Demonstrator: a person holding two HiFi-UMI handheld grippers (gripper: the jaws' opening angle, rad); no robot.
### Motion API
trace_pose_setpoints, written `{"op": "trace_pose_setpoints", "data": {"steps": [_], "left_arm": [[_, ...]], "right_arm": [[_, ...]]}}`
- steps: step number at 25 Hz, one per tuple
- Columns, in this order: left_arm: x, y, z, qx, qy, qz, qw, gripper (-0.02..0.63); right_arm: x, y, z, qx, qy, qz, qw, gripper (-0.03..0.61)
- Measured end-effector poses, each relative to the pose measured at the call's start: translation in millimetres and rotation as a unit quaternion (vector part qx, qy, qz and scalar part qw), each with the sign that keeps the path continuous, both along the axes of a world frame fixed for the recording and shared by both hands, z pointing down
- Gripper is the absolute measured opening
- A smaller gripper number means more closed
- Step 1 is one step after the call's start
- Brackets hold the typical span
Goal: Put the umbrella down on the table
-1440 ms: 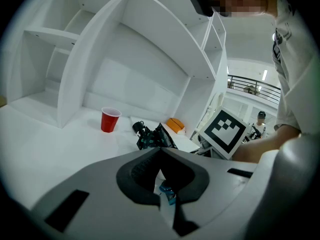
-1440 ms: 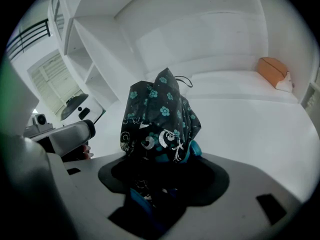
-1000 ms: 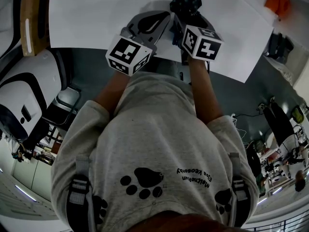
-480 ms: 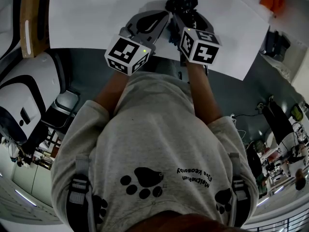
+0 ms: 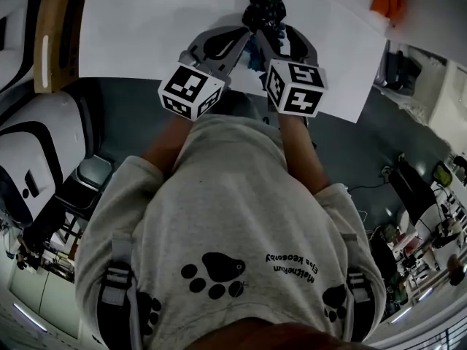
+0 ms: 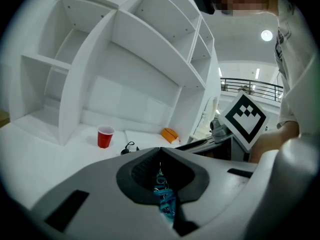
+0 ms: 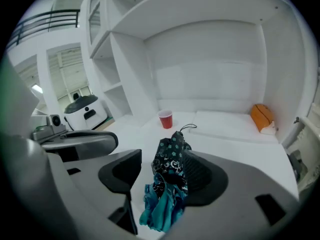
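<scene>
Left gripper [image 6: 161,171]: jaws pressed together, pinching a fold of teal cloth from the folded black-and-teal patterned fabric umbrella [image 7: 171,166]. Right gripper [image 7: 162,171]: jaws spread. The umbrella runs between them, lying against one ribbed pad with a clear gap to the other. It points ahead over the white table [image 5: 146,28], near the front edge; contact with the table cannot be told. Red plastic cup [image 7: 165,119] and orange object [image 7: 262,117] stand well beyond.
</scene>
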State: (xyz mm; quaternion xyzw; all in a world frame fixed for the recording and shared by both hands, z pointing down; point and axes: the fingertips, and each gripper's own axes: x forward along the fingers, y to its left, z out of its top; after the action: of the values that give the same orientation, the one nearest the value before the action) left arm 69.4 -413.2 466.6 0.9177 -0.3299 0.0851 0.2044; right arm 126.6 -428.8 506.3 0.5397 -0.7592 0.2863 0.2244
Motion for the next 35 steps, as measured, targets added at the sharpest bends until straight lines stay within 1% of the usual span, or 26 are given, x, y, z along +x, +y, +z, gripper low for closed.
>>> {"op": "trace_pose_setpoints", "data": {"steps": [2, 6, 9, 11, 14, 19, 24, 26, 28, 30, 33, 35], "left_arm": [[-1.9, 9.7, -11.1, 0.007, 0.002, -0.002, 1.0000, 0.019], [-6.1, 31.7, -35.1, 0.018, 0.005, -0.010, 0.9998, 0.020], [-8.9, 33.9, -55.0, 0.046, 0.006, -0.013, 0.9989, 0.019], [-10.3, 43.0, -68.0, 0.056, 0.007, -0.014, 0.9983, 0.018], [-12.9, 62.8, -87.2, 0.064, 0.008, -0.016, 0.9978, 0.019], [-17.2, 73.0, -121.7, 0.104, -0.001, -0.039, 0.9938, 0.018], [-16.2, 97.3, -154.1, 0.130, 0.012, -0.045, 0.9905, 0.018], [-15.2, 106.4, -165.5, 0.140, 0.012, -0.045, 0.9891, 0.018], [-15.6, 113.3, -173.9, 0.153, 0.005, -0.047, 0.9871, 0.018], [-17.4, 117.6, -179.6, 0.163, 0.004, -0.055, 0.9850, 0.018], [-20.9, 120.1, -178.2, 0.159, 0.003, -0.068, 0.9850, 0.018], [-22.3, 121.2, -175.1, 0.151, 0.002, -0.075, 0.9857, 0.018]], "right_arm": [[-3.7, 9.8, -17.3, 0.020, 0.001, -0.005, 1.000, 0.278], [-11.0, 31.8, -57.9, 0.064, -0.005, -0.013, 0.998, 0.183], [-15.8, 33.3, -88.1, 0.107, -0.024, -0.017, 0.994, 0.123], [-16.1, 41.8, -105.9, 0.129, -0.029, -0.019, 0.991, 0.088], [-14.9, 63.9, -126.7, 0.146, -0.044, -0.016, 0.988, 0.054], [-12.1, 84.7, -165.3, 0.213, -0.043, -0.024, 0.976, 0.040], [-14.2, 114.5, -198.1, 0.271, -0.043, -0.033, 0.961, 0.038], [-13.8, 124.4, -207.0, 0.288, -0.048, -0.035, 0.956, 0.035], [-12.4, 132.4, -210.9, 0.297, -0.052, -0.034, 0.953, 0.035], [-10.3, 139.8, -209.5, 0.297, -0.054, -0.036, 0.953, 0.035], [-6.1, 147.6, -205.8, 0.289, -0.060, -0.037, 0.955, 0.035], [-1.5, 151.2, -205.0, 0.287, -0.052, -0.040, 0.956, 0.035]]}}
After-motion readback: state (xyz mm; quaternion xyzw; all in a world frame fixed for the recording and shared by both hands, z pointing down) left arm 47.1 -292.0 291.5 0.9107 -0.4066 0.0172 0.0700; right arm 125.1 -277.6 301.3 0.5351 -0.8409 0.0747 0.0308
